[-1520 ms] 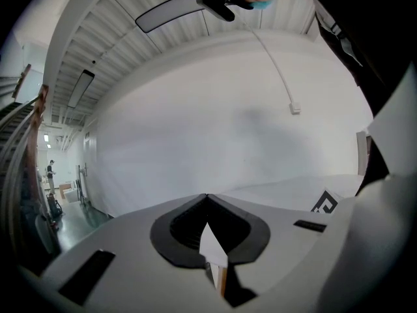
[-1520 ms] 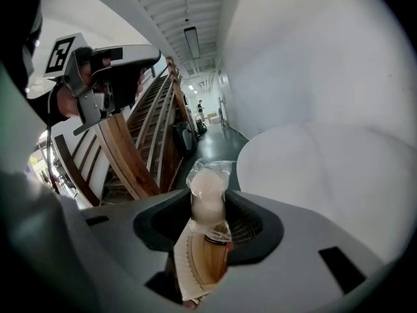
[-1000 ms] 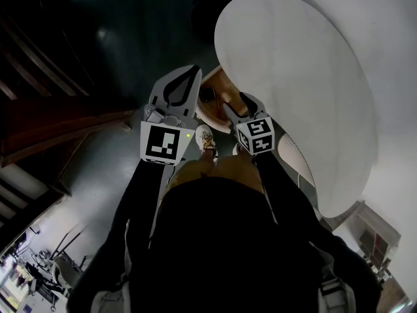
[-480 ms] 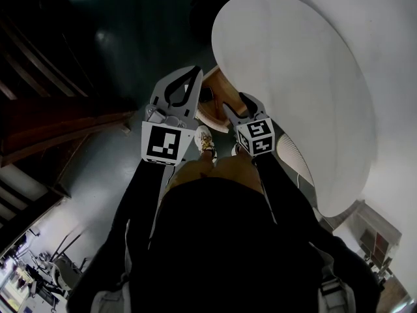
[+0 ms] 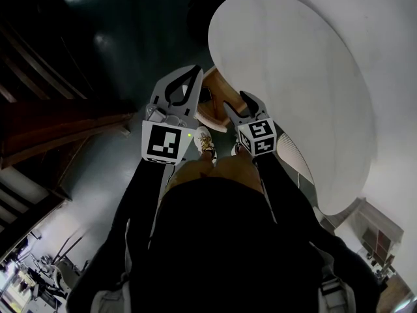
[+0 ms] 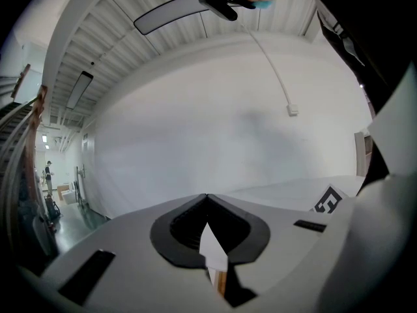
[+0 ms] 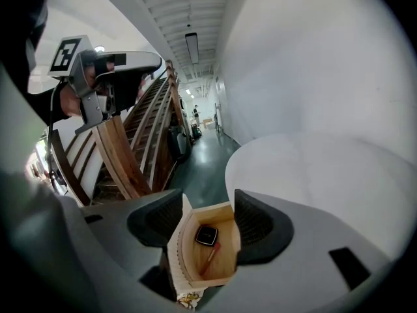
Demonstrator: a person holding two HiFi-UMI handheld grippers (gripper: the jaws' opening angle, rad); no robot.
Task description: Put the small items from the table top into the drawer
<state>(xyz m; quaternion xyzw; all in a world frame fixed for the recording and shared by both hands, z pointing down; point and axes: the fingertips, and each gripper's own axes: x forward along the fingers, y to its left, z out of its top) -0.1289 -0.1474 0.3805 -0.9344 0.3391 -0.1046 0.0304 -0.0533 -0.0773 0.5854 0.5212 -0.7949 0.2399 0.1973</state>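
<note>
findings, all placed against the drawer (image 7: 225, 261).

- drawer: open, light wood, projecting from under the edge of the white round table (image 5: 293, 90).
- contents: a small black square item (image 7: 206, 235) lies toward the drawer's far end. a thin reddish stick (image 7: 210, 258) lies just beside it, nearer the drawer's middle, angled across the floor.
- right gripper (image 7: 208, 198): released, jaws apart, nothing between the pads. it is held above the drawer, whose inside shows through the gap.
- left gripper (image 6: 206, 197): clenched, jaw tips together, nothing held. in the head view it sits to the left of the drawer, beside the right gripper.
- the person's shoes (image 5: 205, 139) stand on the dark floor on the near side of the drawer.
</note>
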